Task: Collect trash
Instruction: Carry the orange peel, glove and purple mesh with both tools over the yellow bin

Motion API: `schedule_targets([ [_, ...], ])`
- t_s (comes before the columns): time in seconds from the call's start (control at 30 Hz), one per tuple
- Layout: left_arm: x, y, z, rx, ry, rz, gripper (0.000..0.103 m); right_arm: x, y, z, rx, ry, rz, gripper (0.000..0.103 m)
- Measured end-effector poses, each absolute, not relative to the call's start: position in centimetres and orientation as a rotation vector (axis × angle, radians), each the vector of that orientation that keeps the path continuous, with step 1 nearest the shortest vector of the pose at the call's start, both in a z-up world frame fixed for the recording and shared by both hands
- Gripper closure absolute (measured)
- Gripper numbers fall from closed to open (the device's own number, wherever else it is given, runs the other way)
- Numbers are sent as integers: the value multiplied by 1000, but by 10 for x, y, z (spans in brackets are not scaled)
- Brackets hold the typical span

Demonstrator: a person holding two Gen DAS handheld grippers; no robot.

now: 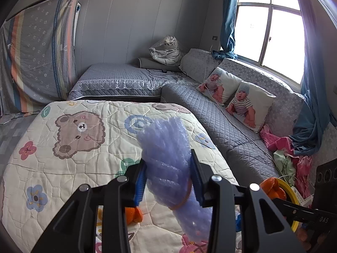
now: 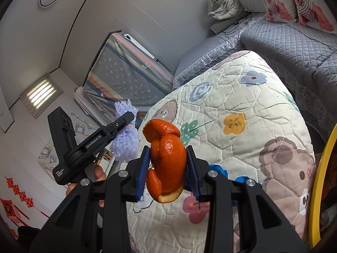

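My left gripper (image 1: 169,164) is shut on a pale purple foam fruit net (image 1: 166,147), which sticks out above and below its blue pads over the cartoon quilt (image 1: 63,158). My right gripper (image 2: 168,164) is shut on a curled orange peel (image 2: 166,158), held above the same quilt (image 2: 242,147). In the right wrist view the left gripper (image 2: 126,124) with the foam net (image 2: 124,145) hangs to the left, a hand gripping its handle. The orange peel (image 1: 271,187) shows at the lower right of the left wrist view. A second orange piece (image 1: 133,214) lies under the left gripper.
A yellow-rimmed bin (image 1: 288,191) stands at the right beside the quilt-covered surface; its rim (image 2: 322,179) crosses the right wrist view. A grey quilted sofa (image 1: 221,116) with two baby-print cushions (image 1: 248,105), pink clothes (image 1: 280,143) and a plush tiger (image 1: 166,50) lies beyond.
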State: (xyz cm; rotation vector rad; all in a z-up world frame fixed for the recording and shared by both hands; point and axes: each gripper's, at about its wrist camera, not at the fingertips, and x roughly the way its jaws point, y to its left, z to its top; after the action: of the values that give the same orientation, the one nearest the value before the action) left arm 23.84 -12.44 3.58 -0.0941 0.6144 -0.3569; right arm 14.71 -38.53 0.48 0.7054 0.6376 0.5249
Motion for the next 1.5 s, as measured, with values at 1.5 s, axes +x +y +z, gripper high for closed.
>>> schedule_targets([
  [1.5, 233, -191, 18, -26, 656, -495, 68, 108, -473, 24, 778, 539, 360, 71],
])
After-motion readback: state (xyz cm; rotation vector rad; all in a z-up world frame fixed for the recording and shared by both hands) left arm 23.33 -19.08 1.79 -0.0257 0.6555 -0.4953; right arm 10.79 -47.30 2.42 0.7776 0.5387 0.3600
